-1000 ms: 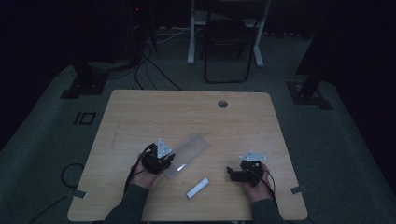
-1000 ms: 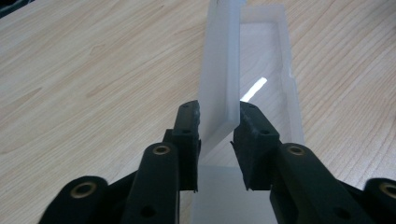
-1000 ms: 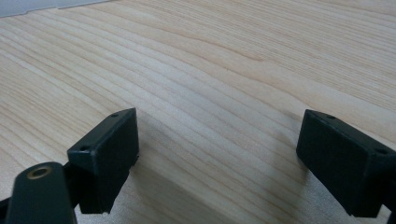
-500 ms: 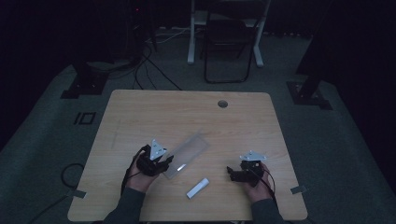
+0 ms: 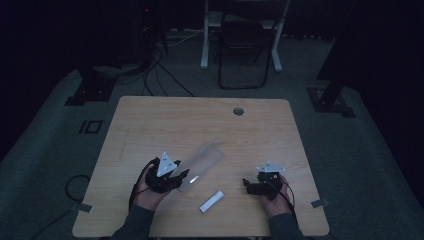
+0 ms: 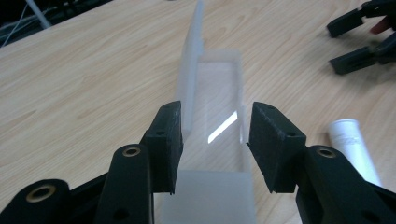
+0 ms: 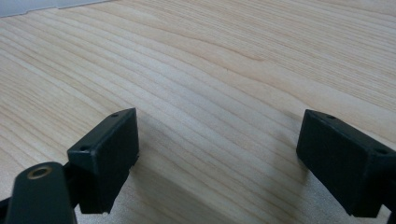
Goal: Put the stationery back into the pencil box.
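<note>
While the left gripper [image 6: 215,144] hangs just over the near end of the clear plastic case [image 6: 217,102], its jaws have just been opening and now stand released, one on each side of the tray, with the pads apart from its walls. The case lies open on the wooden table [image 5: 165,120], at the person's left of centre, running slantwise away from that hand; in the left gripper view its lid [image 6: 191,70] stands nearly upright along the left wall, hinged there. The white tube [image 5: 211,201] lies flat on the table just beside the case's near end, between the two hands, touching neither gripper. The right gripper [image 7: 217,158] is spread wide over bare wood with nothing between its jaws, well apart from the tube. The step in hand looks like letting go of the opened case and turning to the tube, probably to lay it in the tray. To do that well, the left jaws should lift free without brushing the upright lid, which may swing shut at a light knock. Either gripper should take the tube across its middle, so it stays level, and lower it lengthwise along the tray, since the fit looks narrow
</note>
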`<state>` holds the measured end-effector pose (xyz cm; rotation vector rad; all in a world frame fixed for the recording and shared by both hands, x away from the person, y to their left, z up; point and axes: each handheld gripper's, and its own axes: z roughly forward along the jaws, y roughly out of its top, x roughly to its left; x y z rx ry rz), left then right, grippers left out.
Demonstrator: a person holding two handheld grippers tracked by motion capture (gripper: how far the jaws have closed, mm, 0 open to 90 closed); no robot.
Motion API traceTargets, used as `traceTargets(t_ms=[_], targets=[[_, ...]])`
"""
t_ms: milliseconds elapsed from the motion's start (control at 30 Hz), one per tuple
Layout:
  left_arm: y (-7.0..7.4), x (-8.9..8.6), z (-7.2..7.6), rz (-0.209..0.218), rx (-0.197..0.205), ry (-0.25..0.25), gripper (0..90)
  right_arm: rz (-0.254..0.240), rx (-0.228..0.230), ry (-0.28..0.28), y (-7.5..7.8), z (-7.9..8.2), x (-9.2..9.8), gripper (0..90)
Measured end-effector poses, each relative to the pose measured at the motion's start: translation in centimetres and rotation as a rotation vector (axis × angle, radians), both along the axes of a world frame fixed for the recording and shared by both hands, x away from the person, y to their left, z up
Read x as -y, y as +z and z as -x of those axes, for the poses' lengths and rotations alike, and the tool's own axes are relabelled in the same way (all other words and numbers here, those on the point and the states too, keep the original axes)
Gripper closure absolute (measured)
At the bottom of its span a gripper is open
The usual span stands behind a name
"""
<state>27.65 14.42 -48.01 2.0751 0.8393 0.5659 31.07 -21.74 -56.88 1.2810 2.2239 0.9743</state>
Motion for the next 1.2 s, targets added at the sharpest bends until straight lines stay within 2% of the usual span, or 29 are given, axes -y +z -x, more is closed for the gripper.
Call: traceTargets(t_ms=[367,733,1200], targets=[[0.5,0.9,1.4,0.014,0.006,-0.055,54.2,0.000,0.000,0.000,0.0,0.0,0.0,12.7],[0.0,3.0,2.4,0.007,-0.006,-0.128,53.9,0.000,0.000,0.000,0.0,0.0,0.0,12.8],[-0.7,4.3,3.0,0.002,-0.021,-0.171,52.7,0.000,0.000,0.000,0.0,0.0,0.0,12.8]])
